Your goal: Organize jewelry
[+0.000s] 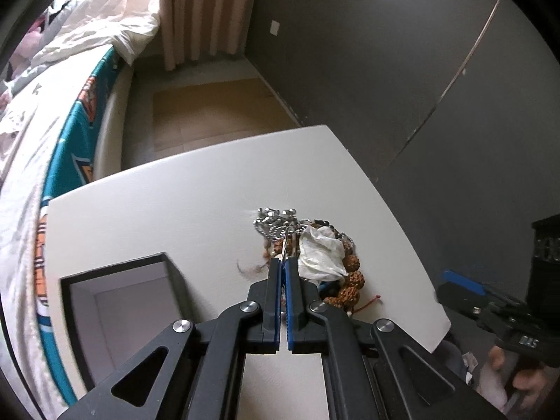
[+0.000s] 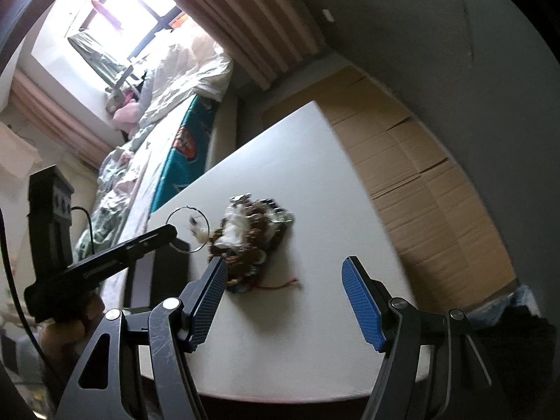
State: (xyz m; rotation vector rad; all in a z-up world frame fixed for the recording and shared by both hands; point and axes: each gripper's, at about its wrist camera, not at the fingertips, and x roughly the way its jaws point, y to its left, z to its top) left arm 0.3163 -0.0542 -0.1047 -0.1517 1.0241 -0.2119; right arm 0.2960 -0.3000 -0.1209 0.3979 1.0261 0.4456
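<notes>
A jewelry pile [image 1: 315,252] lies on the white table [image 1: 157,210]: silver chains, brown rough beads, a white crumpled bit and a red cord. It also shows in the right wrist view [image 2: 252,241]. My left gripper [image 1: 283,262] is shut on a thin hoop earring [image 2: 189,227] with a small feathery charm, held above the table left of the pile. An open black box [image 1: 119,301] stands at the left. My right gripper [image 2: 283,273] is open and empty, hovering near the table's front edge.
A bed [image 1: 42,112] with white bedding and a teal-sided mattress runs along the table's left. Flattened cardboard [image 2: 413,175] lies on the floor beyond. A dark grey wall [image 1: 385,70] stands to the right, curtains [image 1: 199,10] behind.
</notes>
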